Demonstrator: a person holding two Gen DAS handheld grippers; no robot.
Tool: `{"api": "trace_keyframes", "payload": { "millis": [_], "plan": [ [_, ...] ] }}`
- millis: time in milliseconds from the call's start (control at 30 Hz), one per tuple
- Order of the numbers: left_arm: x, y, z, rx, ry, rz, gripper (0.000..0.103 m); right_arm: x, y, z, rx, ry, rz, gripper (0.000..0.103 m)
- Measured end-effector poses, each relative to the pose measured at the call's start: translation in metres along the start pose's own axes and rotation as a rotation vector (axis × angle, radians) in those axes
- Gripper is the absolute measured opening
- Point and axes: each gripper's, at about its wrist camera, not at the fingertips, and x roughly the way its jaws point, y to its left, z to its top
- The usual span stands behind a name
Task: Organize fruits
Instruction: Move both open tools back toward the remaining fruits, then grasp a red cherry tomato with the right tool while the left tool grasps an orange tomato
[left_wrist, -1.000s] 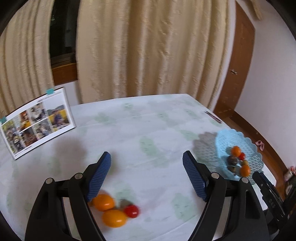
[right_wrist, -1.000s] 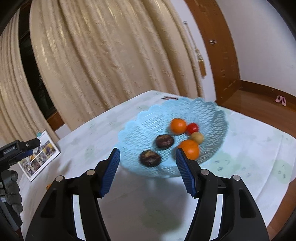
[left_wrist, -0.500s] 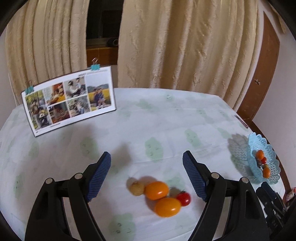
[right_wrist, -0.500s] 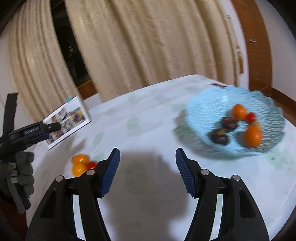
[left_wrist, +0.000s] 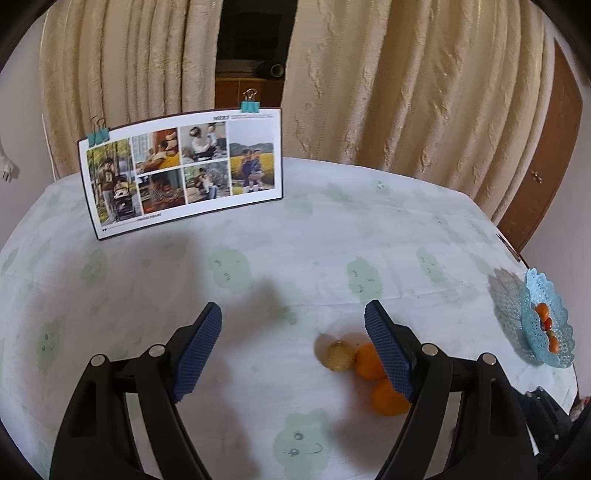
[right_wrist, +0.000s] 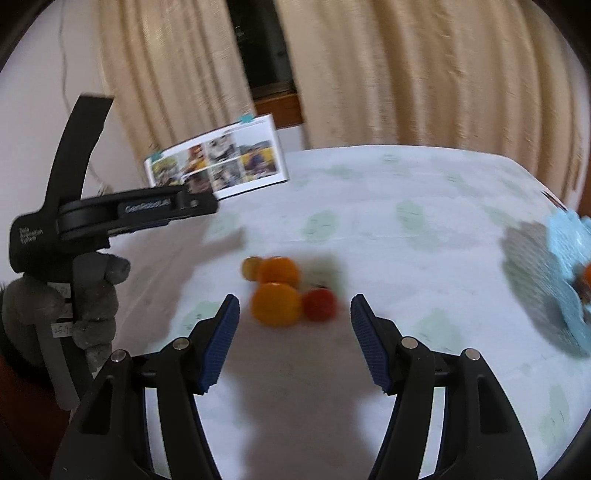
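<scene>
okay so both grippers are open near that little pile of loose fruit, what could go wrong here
The fruits touch in a tight cluster: closing the right gripper on the near orange fruit may nudge the red tomato or small yellowish fruit into rolling. The basket sits near the table edge, so a hard drop might shift it.

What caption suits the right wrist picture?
Open right gripper nears loose fruits on the table; blue basket at right.
</scene>
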Motion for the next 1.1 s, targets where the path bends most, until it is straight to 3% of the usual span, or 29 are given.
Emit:
{"api": "trace_keyframes", "payload": {
  "millis": [433, 600, 667, 767, 867, 1100],
  "plan": [
    [0.003, 0.017, 0.000, -0.034, 0.005, 0.005, 0.079, 0.062, 0.018, 0.010, -0.097, 0.100, -0.006, 0.064],
    [0.005, 0.015, -0.002, -0.024, 0.012, 0.005, 0.079, 0.066, 0.021, 0.009, -0.134, 0.117, -0.022, 0.050],
    [0.006, 0.014, -0.002, -0.022, 0.014, 0.006, 0.079, 0.065, 0.021, 0.008, -0.155, 0.115, -0.047, 0.041],
    [0.008, 0.013, -0.003, -0.018, 0.019, 0.007, 0.079, 0.058, 0.015, 0.005, -0.137, 0.113, -0.028, 0.040],
    [0.010, 0.010, -0.006, -0.008, 0.026, 0.007, 0.079, 0.044, 0.006, 0.002, -0.100, 0.088, -0.022, 0.030],
    [0.016, -0.007, -0.013, 0.043, 0.046, -0.011, 0.079, 0.013, -0.035, -0.003, 0.026, 0.058, -0.053, 0.030]
  ]
}}
